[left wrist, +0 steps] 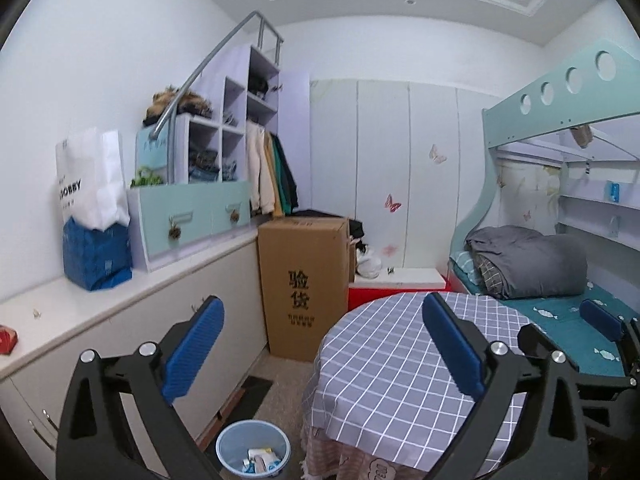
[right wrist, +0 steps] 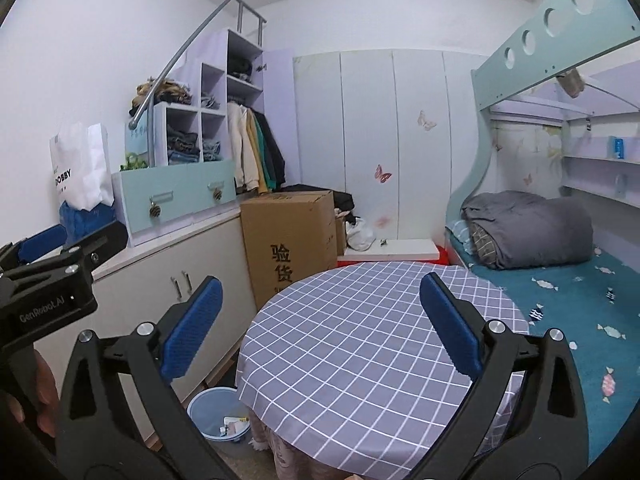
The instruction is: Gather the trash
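A light blue waste bin [left wrist: 230, 442] stands on the floor at the foot of the round table [left wrist: 380, 360], with several wrappers and scraps [left wrist: 260, 460] inside. In the right wrist view the bin [right wrist: 208, 404] is partly hidden under the table [right wrist: 340, 340] and paper scraps [right wrist: 234, 426] show in it. My left gripper [left wrist: 322, 302] is open and empty, held above the table's near left side. My right gripper [right wrist: 321, 282] is also open and empty over the checked cloth. A small red packet [left wrist: 6, 338] lies on the counter at the far left.
A tall cardboard box [left wrist: 304, 280] stands on the floor between the white cabinet counter [left wrist: 140, 284] and the table. A white paper bag [left wrist: 90, 176] sits in a blue bag on the counter. The bunk bed [right wrist: 560, 288] with a grey quilt runs along the right.
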